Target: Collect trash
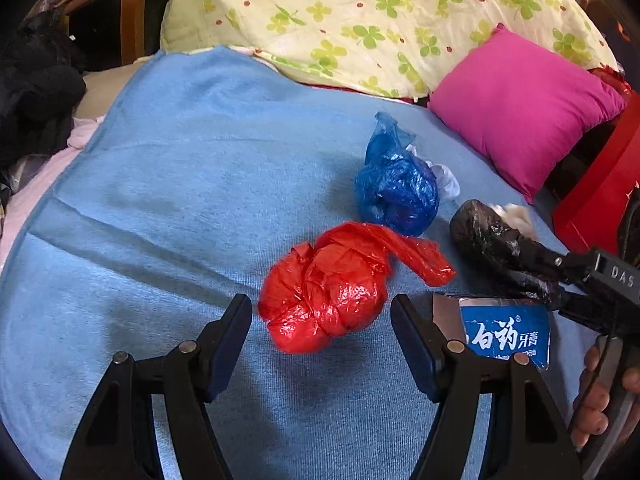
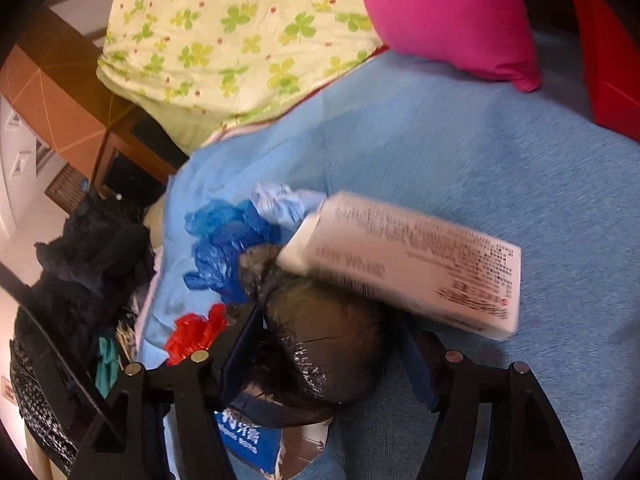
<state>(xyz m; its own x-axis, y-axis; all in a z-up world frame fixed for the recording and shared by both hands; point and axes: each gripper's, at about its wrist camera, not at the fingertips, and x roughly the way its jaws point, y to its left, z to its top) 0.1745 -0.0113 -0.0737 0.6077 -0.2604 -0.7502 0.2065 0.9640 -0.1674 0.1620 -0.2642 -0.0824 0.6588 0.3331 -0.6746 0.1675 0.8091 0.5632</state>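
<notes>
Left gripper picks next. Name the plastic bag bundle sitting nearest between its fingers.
The red bag bundle, directly ahead of the open left gripper; the blue bundle and black bundle lie farther right.

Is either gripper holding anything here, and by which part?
Left gripper: open, empty, straddling the red plastic bag bundle. Right gripper around the black plastic bag bundle's middle; clamping cannot be told.

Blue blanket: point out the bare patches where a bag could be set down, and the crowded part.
The blue blanket lies bare across its left half, from the red bag to the pink sheet edge, and up to the clover quilt. The right is crowded: blue bag, black bag, toothpaste box, magenta pillow.
</notes>
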